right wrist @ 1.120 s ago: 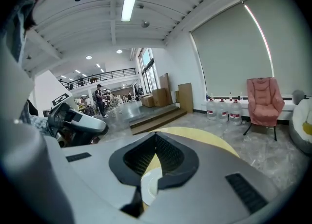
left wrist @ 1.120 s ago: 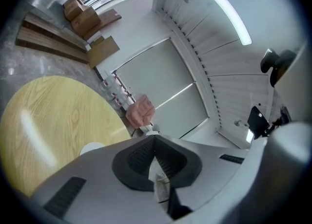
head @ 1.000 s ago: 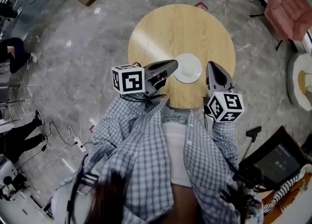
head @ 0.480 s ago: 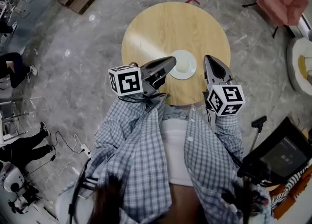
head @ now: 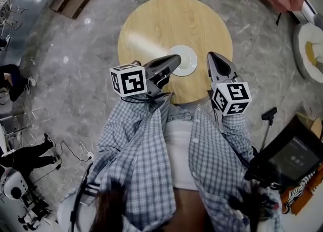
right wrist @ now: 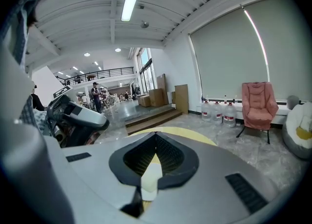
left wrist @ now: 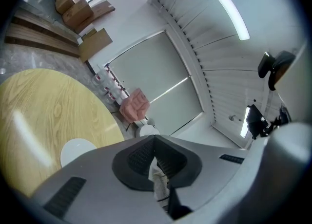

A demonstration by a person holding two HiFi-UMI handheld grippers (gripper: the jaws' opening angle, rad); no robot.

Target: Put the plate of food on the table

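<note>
Jaws of your left gripper (head: 175,60) are pressed together with nothing between them, and its tip is over the left rim of the white plate (head: 187,60). That plate lies flat on the round wooden table (head: 166,19), close to the table's near edge. Being round, it shows no long axis or heading. Your right gripper (head: 212,56), just right of the plate, also has its jaws together on nothing.

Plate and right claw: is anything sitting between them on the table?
Nothing. In the head view, only bare wood of the round table shows between the white plate and the right claw.
</note>
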